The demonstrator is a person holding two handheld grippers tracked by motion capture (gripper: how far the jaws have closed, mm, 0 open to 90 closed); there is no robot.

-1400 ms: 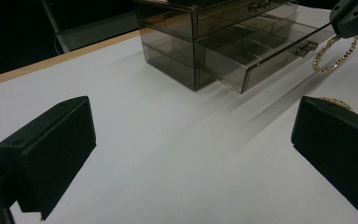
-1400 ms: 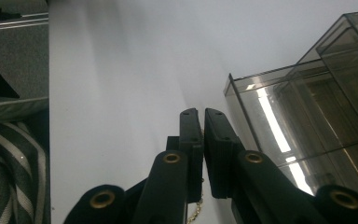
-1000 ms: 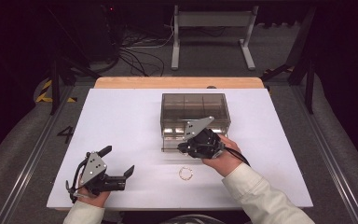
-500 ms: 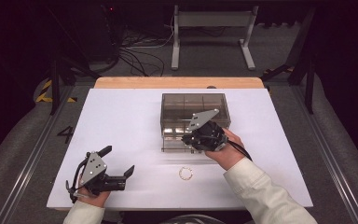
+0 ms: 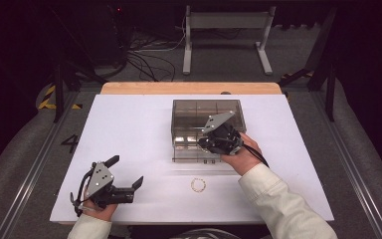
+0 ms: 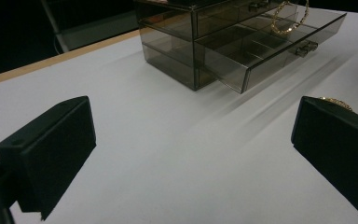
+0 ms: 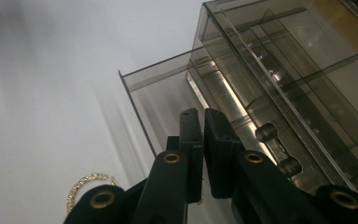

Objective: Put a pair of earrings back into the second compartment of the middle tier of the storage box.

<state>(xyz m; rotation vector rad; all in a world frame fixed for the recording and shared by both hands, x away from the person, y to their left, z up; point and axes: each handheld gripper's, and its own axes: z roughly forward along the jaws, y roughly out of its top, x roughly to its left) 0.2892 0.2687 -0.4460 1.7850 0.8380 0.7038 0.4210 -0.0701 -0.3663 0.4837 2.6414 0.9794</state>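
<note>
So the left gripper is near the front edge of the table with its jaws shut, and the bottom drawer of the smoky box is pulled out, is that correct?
Not quite. The left gripper has its jaws wide open with nothing between them, as the left gripper view shows. The rest holds: it is near the front edge of the table, and the bottom drawer of the smoky box is pulled out.

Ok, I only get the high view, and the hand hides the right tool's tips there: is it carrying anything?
Observer: Yes. In the left gripper view a gold bracelet hangs above the pulled-out drawer, and the right tool is shut.
Operator: Anything in that drawer already?
Observer: It is split by dividers, and the compartments I can see look empty.
</note>
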